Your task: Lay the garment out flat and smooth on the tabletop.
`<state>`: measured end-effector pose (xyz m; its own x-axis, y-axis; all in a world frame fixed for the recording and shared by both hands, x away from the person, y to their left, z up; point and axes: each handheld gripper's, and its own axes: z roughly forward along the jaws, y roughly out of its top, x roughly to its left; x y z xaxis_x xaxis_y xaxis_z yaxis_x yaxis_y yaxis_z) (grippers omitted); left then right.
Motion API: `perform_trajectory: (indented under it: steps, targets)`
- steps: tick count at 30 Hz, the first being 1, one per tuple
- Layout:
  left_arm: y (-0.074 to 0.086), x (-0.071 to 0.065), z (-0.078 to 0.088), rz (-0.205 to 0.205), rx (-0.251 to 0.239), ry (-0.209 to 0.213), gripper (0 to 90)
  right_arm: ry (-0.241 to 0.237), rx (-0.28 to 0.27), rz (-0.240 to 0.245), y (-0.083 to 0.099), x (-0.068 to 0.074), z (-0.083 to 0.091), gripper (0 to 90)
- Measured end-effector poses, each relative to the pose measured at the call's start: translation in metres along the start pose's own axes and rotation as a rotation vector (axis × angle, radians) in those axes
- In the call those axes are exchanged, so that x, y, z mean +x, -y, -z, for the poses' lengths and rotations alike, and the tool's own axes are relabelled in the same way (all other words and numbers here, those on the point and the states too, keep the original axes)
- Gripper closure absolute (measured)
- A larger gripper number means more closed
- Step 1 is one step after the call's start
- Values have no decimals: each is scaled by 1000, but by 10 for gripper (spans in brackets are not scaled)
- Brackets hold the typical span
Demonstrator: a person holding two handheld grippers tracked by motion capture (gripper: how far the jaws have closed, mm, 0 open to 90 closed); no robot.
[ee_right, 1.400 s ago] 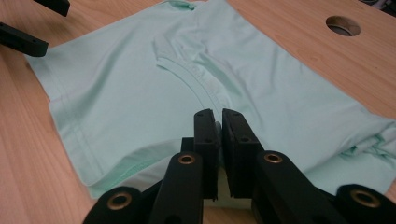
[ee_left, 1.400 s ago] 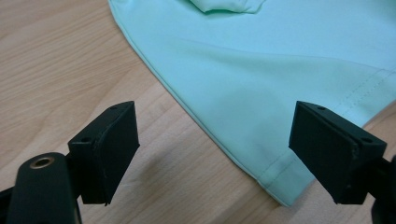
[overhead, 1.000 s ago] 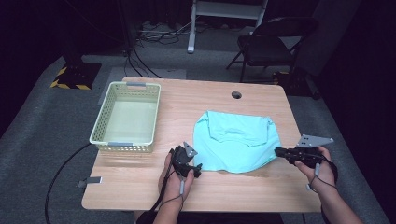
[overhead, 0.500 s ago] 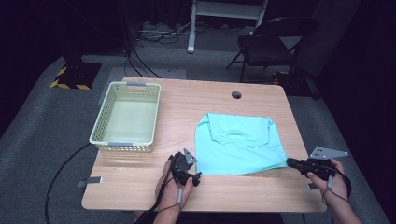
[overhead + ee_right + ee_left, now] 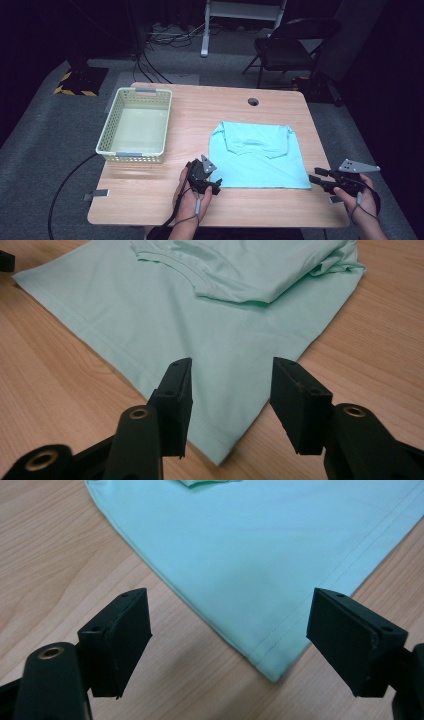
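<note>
Since the earlier frames you have pulled the shirt [image 5: 257,157] flat; your right gripper [image 5: 316,180] has just been opening off its corner, jaws partly apart. Your left gripper [image 5: 214,186] stands wide at the other corner. Pale turquoise, the shirt lies folded mid-table. Beside it, the basket [image 5: 116,156] holds nothing.

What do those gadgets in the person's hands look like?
Each black hand-held gripper, left and right, ends in two flat rectangular black jaws with small screw holes and brass-ringed pivots. A grey three-cornered plate tops each, and a thin black cable trails from each.
</note>
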<state>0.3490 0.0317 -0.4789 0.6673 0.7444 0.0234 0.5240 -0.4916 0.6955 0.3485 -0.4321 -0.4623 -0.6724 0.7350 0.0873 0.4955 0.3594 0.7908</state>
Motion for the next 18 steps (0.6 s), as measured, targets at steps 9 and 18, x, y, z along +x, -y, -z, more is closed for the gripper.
perform_trajectory:
  steps: [9, 18]
  targets:
    - [-24, -7, -20, -54, 22, 8, 191, -27, 34, 68, -13, -7, -34, 446]
    - [-40, -8, -48, -87, 97, 28, 371, -37, 102, 108, -22, -16, -71, 431]
